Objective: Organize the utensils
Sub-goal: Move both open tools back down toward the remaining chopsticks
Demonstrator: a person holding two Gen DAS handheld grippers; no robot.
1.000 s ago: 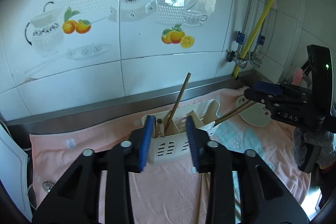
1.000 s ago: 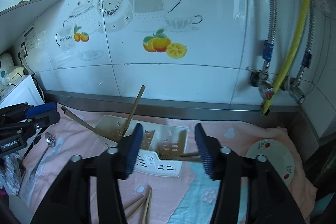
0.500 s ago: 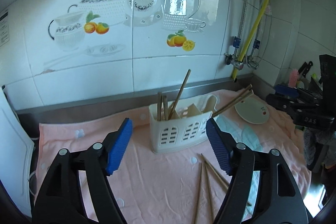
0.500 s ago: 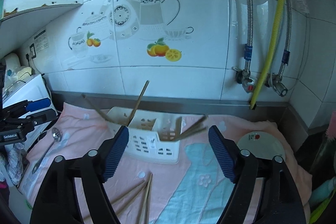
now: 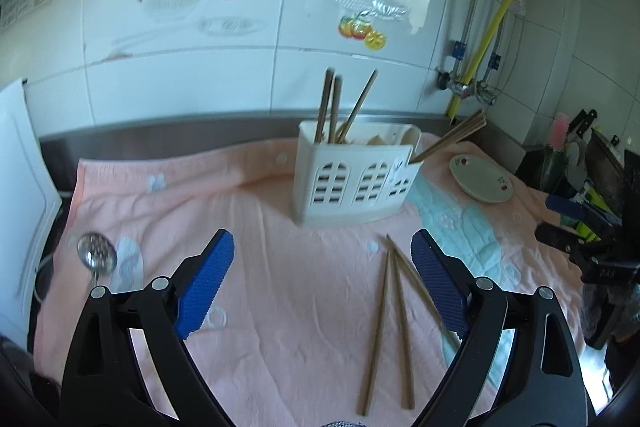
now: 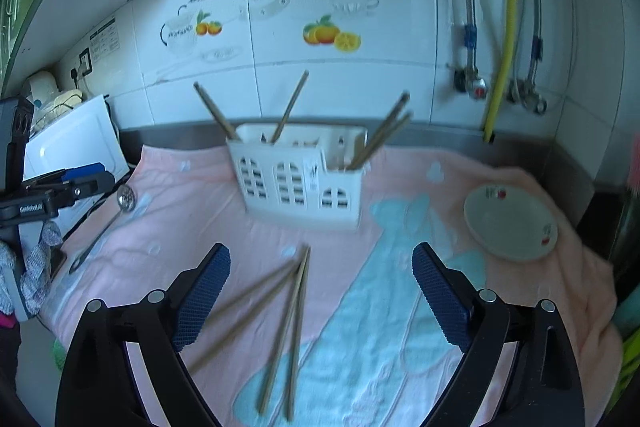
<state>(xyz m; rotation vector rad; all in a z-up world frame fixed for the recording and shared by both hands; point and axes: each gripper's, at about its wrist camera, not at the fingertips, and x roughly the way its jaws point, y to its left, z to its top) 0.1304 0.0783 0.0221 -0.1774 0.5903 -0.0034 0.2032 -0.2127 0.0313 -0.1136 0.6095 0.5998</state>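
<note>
A white utensil holder (image 5: 354,179) stands upright on the pink towel (image 5: 240,227); it also shows in the right wrist view (image 6: 302,185). Several wooden chopsticks (image 5: 334,107) stick out of it. Loose chopsticks (image 5: 394,323) lie on the towel in front of it, also in the right wrist view (image 6: 286,323). A metal slotted spoon (image 5: 96,259) lies at the left, seen too in the right wrist view (image 6: 108,223). My left gripper (image 5: 320,291) is open and empty, above the towel short of the holder. My right gripper (image 6: 320,295) is open and empty over the loose chopsticks.
A small white dish (image 5: 482,179) sits on the towel at the right, also in the right wrist view (image 6: 510,223). A tiled wall with pipes and a yellow hose (image 6: 504,27) stands behind. A white appliance (image 6: 72,143) stands at the left.
Both grippers have opened wide and drawn back from the holder, which now stands upright on the towel. More of the towel, loose chopsticks and spoon came into view.
</note>
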